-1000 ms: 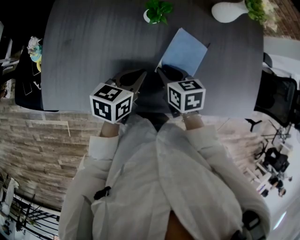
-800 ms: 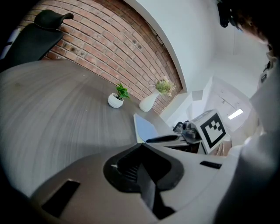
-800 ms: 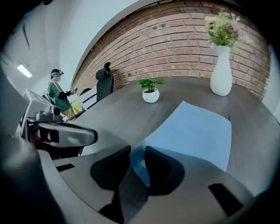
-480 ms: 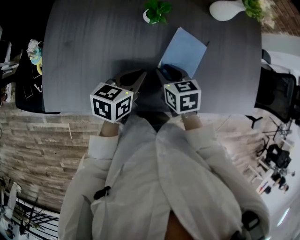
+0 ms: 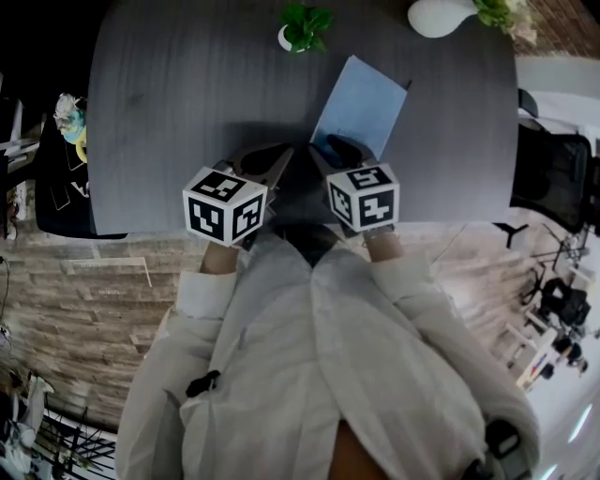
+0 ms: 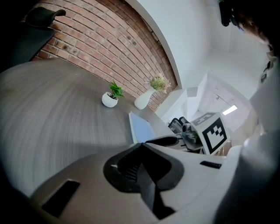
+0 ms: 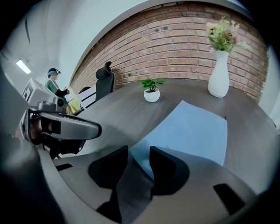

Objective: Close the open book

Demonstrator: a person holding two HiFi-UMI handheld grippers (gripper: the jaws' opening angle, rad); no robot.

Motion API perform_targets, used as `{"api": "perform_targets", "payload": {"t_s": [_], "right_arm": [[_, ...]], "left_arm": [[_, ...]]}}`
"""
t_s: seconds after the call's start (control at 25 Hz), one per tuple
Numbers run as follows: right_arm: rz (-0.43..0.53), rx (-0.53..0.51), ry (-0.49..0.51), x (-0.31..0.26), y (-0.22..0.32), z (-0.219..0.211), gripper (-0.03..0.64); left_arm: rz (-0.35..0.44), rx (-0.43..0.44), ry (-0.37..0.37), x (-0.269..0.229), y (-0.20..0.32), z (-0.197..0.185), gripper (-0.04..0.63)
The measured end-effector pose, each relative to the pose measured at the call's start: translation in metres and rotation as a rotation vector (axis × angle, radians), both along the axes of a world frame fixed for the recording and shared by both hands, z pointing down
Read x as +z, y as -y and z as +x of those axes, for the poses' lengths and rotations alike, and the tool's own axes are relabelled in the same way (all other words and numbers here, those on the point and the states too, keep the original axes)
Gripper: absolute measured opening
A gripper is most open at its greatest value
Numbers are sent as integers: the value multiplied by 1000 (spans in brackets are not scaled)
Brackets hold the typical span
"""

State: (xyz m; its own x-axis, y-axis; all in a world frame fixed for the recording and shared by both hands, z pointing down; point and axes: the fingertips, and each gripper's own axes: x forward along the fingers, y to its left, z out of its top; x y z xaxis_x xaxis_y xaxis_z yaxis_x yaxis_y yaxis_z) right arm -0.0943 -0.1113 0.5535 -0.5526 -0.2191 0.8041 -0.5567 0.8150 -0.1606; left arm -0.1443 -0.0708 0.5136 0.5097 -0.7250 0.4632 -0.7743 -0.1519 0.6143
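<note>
Staying shut and empty, the left gripper (image 6: 141, 148) has not moved; the right gripper (image 7: 139, 154) has just been spreading its jaws, now apart with the near corner of the closed blue book (image 7: 189, 127) between them, flat on the table (image 5: 178, 84) as before. Head view hides that corner; the vase (image 5: 439, 15) is cut off at the top

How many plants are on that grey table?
2. A small green plant in a white pot stands near the table's far edge, beyond the blue book; a tall white vase of flowers stands to its right. None looks hidden.
</note>
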Motion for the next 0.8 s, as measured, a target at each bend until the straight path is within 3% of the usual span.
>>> {"api": "perform_targets", "payload": {"t_s": [0.44, 0.8], "right_arm": [[-82, 50, 67, -9, -3, 21, 147], [-108, 86, 190, -35, 5, 35, 146]], "left_arm": [[36, 75, 26, -17, 15, 13, 6], [79, 111, 65, -40, 32, 27, 6]]}}
